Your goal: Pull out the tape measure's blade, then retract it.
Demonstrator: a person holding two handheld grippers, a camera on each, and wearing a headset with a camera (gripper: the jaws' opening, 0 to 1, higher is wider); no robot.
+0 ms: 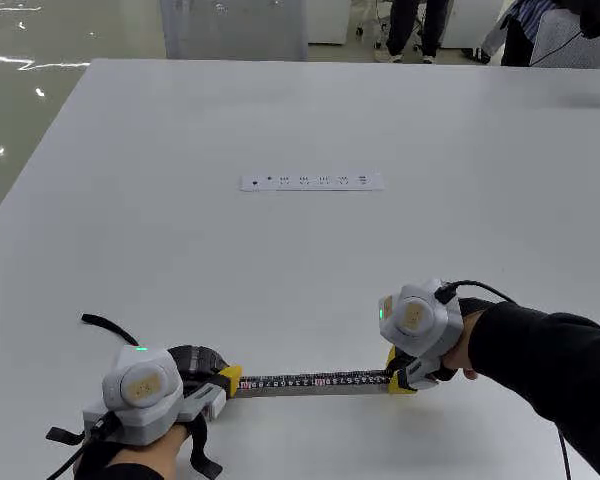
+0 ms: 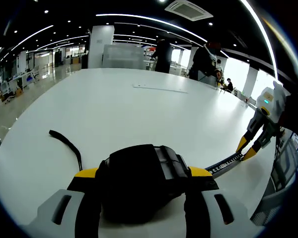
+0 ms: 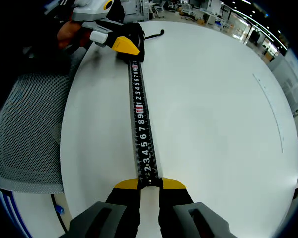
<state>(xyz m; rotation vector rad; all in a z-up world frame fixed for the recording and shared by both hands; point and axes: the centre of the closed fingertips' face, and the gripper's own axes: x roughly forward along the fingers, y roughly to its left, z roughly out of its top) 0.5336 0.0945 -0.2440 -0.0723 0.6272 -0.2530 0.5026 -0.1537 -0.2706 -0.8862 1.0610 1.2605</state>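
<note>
Stretching across the bottom of the head view, the blade (image 1: 315,380) is lying flat on the white table (image 1: 310,270), partway out of the tape measure's black case (image 1: 196,360) at lower left; the left gripper (image 2: 144,174) is clamping that case, its yellow-tipped jaws sitting narrow against the case's sides; the right gripper (image 3: 149,184), at bottom centre of its own view, is pinching the blade's free end, jaws nearly together on it.

Risk, as I am judging it, is lying mostly in the spring: if the right jaws are opening all at once, the blade is likely whipping back into the case and slapping the table; a light pinch on thin steel could also be slipping early; a sideways drag could be twisting the case in the left jaws or buckling the blade.

Several things are staying out of sight: the right jaws are covering the end hook; the left gripper is hiding the case's mouth and any lock button; the black strap (image 1: 108,327) is running off the lower left edge; the markings are reading clearly in the right gripper view but blurring in the head view; how much blade is remaining inside, I cannot tell.
</note>
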